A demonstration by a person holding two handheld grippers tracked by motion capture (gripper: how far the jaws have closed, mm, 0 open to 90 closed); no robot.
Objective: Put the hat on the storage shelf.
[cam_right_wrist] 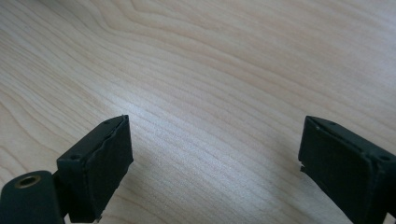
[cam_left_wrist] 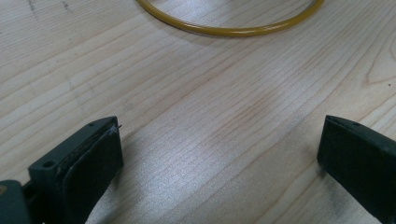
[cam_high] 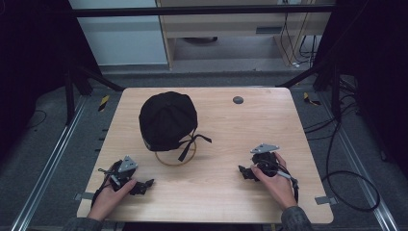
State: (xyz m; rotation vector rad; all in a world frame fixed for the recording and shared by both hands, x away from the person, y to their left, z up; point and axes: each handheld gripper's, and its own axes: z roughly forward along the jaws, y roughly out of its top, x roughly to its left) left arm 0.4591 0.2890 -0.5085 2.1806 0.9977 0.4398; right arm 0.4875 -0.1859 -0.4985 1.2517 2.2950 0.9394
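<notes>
— Where's the cap?
— The black cap sits on a yellow ring at the table's middle-left, its straps trailing over the ring's near side. I can read no label or writing on it.
— Anything between you and it?
— Bare wood. A small dark disc lies far right.
— Your jaws?
— My left gripper and right gripper rest on the table, both spread wide, holding nothing.
</notes>
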